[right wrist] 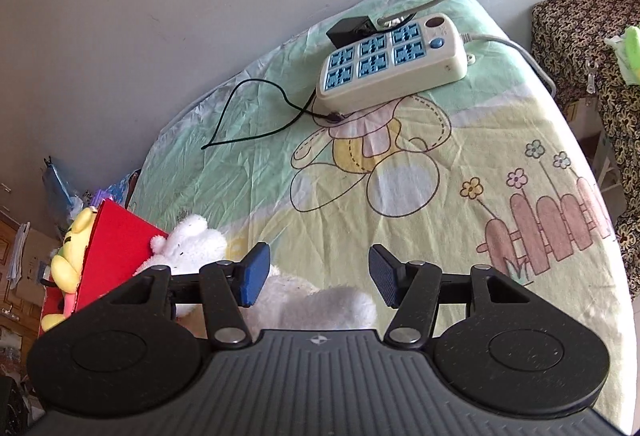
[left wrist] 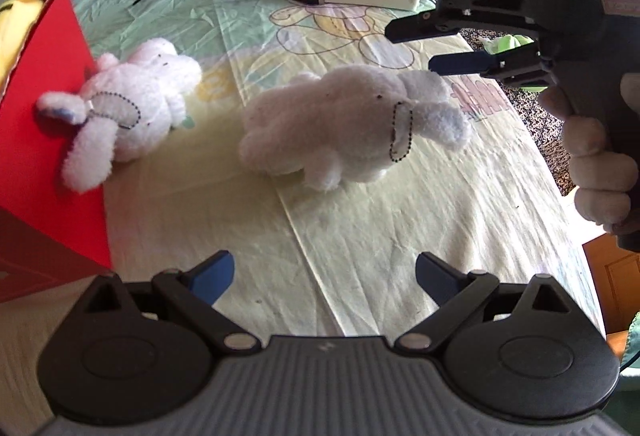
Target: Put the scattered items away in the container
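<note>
A fluffy white plush rabbit (left wrist: 340, 124) lay on its side in the middle of the cartoon-printed pale bedsheet (left wrist: 400, 236), its long axis running across the left wrist view with the ears (left wrist: 436, 108) pointing right. The right gripper (left wrist: 416, 48), held in a person's hand (left wrist: 592, 164), hovered just above those ears, its jaws partly open and empty. The left gripper (left wrist: 324, 272) stood wide open and empty nearer the camera, while a second fluffy white plush rabbit (left wrist: 128, 108) leaned against the red cardboard box (left wrist: 52, 140).
</note>
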A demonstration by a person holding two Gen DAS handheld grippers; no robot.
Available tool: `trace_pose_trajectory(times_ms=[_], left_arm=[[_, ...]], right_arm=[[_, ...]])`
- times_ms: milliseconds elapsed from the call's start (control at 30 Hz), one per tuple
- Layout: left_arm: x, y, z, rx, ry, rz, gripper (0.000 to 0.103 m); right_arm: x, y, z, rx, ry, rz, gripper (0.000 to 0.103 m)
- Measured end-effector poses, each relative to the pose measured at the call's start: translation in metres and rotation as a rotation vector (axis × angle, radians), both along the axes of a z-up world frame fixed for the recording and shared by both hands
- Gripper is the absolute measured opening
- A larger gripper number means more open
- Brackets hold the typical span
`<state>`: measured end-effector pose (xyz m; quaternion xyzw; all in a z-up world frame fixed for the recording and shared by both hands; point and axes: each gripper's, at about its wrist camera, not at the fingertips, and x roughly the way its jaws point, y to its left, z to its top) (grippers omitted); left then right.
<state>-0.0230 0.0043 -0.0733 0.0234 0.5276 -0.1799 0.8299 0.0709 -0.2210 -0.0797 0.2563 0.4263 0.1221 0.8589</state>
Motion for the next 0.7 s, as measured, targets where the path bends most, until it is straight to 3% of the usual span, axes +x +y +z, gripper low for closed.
trace_pose_trajectory(times_ms=[167, 267, 433, 567, 700], left_arm=[[0.007, 0.011, -0.002, -0.009, 0.007, 0.035, 0.097], [0.007, 0.013, -0.002, 0.017, -0.022, 0.025, 0.097], [-0.001, 0.003, -0.004, 0.065, -0.060, -0.077, 0.097], [-0.022, 0.007, -0.004, 0.048, -0.058, -0.151, 0.097], [-0.037, 0.022, -0.003, 0.033, -0.031, -0.163, 0.097]], right_arm=[[-0.003, 0.001, -0.018, 0.121, 0.088, 0.050, 0.045], [-0.015, 0.004, -0.018, 0.188, 0.104, 0.089, 0.045], [-0.035, 0.017, -0.018, 0.224, 0.130, 0.160, 0.046], [-0.050, 0.020, -0.017, 0.227, 0.131, 0.184, 0.047], [-0.062, 0.027, -0.016, 0.215, 0.112, 0.206, 0.047]])
